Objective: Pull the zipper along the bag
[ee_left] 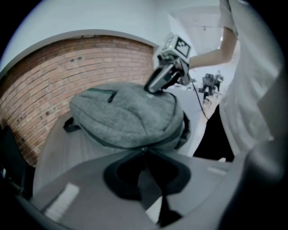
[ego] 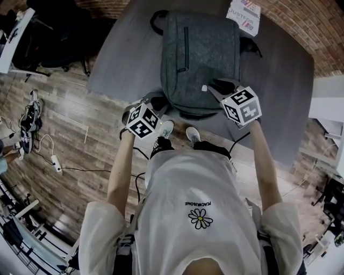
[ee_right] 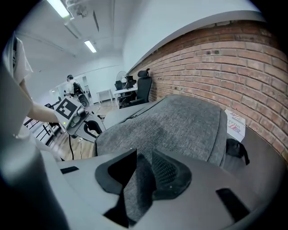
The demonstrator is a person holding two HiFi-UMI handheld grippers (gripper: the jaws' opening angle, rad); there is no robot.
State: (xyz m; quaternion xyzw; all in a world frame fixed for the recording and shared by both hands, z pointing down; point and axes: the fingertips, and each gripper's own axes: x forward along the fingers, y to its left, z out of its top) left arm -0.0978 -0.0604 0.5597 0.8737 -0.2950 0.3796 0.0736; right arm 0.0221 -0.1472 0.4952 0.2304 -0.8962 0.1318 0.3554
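So the left hand-held gripper (ee_left: 144, 150) is sitting with its jaws only a little apart. Its tips are pointing right at the zipper (ee_left: 112, 142), which is running along the near edge of the bag (ee_left: 121, 117). A small bit of the zipper is showing right at those tips. It's not looking clamped, though I can't tell whether the pads are brushing it. The right hand-held gripper (ee_right: 144, 155) is standing wide open, and only the grey cloth of the bag (ee_right: 180, 121) is showing in the gap between its pads, nothing pinched. In the head view the left one (ego: 160, 103) is hovering at the bag's near left corner and the right one (ego: 215, 87) is poised over the near right corner, both angling downward. The bag (ego: 201, 53) itself is lying flat on the grey tabletop (ego: 279, 80), front side up. Its pocket zipper (ego: 186, 48) is running away from the person and its carry handle (ego: 156, 19) is sticking out at the far end. A leaflet (ego: 244, 13) is lying on the tabletop just past the bag's far right corner, and a brick wall (ee_left: 45, 81) is running behind it all. The person, wearing a white T-shirt (ego: 200, 182), is standing at the near edge, with sneakers (ego: 166, 129) on the wooden floor (ego: 70, 123) and cables (ego: 54, 158) trailing off to the left.
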